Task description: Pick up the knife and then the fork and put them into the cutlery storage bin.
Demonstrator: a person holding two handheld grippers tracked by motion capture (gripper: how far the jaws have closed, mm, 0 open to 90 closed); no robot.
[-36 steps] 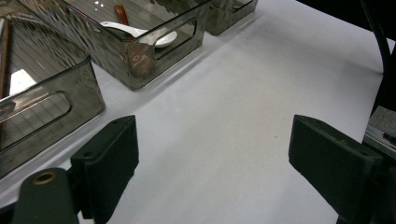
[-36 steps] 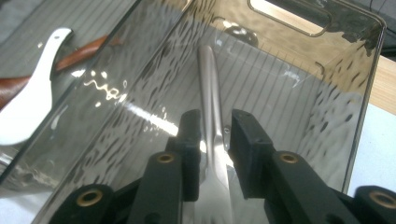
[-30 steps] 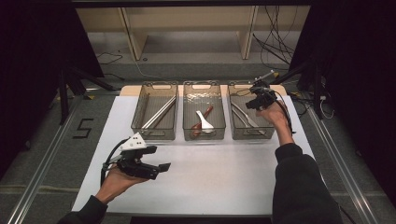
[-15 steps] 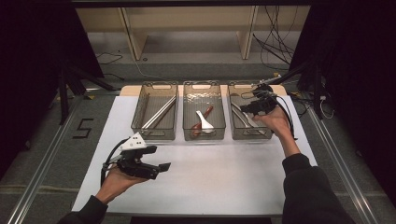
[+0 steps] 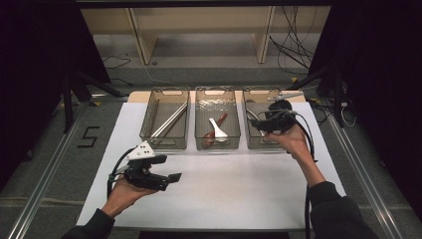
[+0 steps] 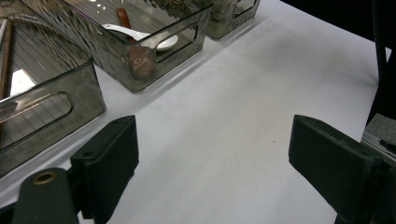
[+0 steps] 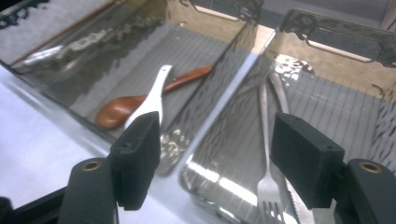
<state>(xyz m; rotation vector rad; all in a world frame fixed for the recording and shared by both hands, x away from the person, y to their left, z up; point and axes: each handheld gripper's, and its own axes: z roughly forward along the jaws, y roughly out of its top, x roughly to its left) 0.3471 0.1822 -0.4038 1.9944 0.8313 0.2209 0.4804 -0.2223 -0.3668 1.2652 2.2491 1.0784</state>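
Fork (image 7: 267, 186) lies flat in the right bin (image 5: 254, 142), tines toward the near wall, w/ a knife (image 7: 299, 212) just beside it; both run lengthwise along the bin floor. I've got the right gripper (image 5: 256, 124) hovering over that bin's near-left corner, jaws apart and nothing between them; they've just been opening. In the right gripper view the fork sits below the gap between the jaws, not touched by either pad.

Middle bin (image 5: 217, 144) is next over, toward the far edge of the table (image 5: 239, 189). It holds a white spoon (image 5: 217, 129) lying across a brown wooden spoon (image 5: 211, 135), the two crossing near their handles. Left bin (image 5: 149, 134) holds long thin sticks (image 5: 169, 121) laid diagonally; can't tell exactly what they are. All 3 bins sit side by side in a row along the far edge, walls nearly touching.

Left gripper (image 5: 171, 178) rests in my left hand (image 5: 124, 191) near the front-left part of the table, well apart from the bins. Jaws wide apart, empty; in the left gripper view I see bare white table between them, w/ the left and middle bins beyond.
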